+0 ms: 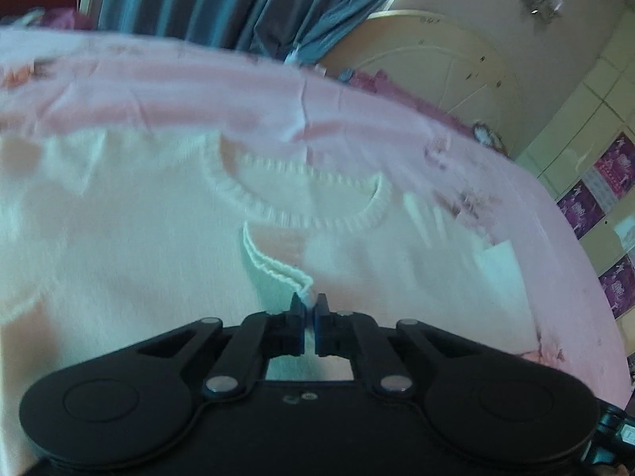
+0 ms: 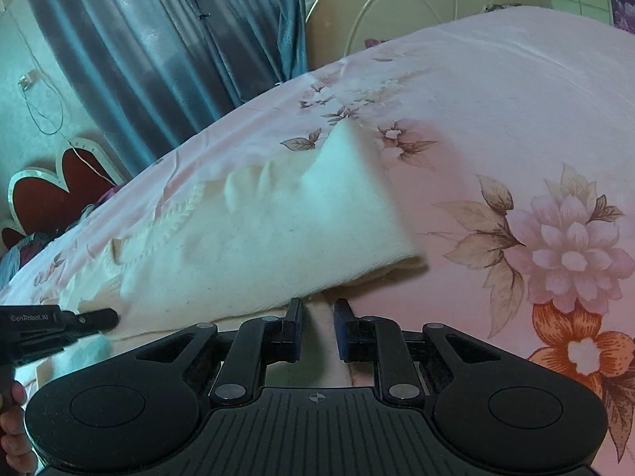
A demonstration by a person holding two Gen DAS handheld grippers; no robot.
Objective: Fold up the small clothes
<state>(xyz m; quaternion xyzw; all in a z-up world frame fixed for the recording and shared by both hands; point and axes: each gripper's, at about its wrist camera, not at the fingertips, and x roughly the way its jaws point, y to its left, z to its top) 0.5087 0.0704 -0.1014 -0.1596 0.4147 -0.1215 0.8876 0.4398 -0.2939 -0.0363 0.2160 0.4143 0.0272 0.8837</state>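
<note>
Cream knitwear, a small sweater [image 1: 166, 246], lies spread on a pink flowered bedsheet [image 2: 516, 127], its ribbed round neckline [image 1: 301, 194] facing away from the left wrist camera. At the near edge of that view the left gripper [image 1: 310, 309] has its jaws pinched together on a narrow strip of ribbed hem [image 1: 274, 265], which runs up and to the left from the fingertips onto the body of the garment. The picture there is blurred, so finer detail of the knit is hard to read. In the right wrist view the sweater [image 2: 254, 246] lies to the left and ahead, with one sleeve [image 2: 349, 182] stretching away toward the far side of the bed. The right gripper [image 2: 318, 313] sits at the garment's near edge with its jaws a little apart; pale cloth shows in the gap, but whether the pads press on it I cannot tell. The left gripper [image 2: 99, 315] shows at the left edge of this view, resting against the sweater, with part of a hand [image 2: 12, 396] below it. Blue curtains [image 2: 166, 39] hang beyond the bed, and a cream headboard [image 2: 428, 4] stands at the far end.
</note>
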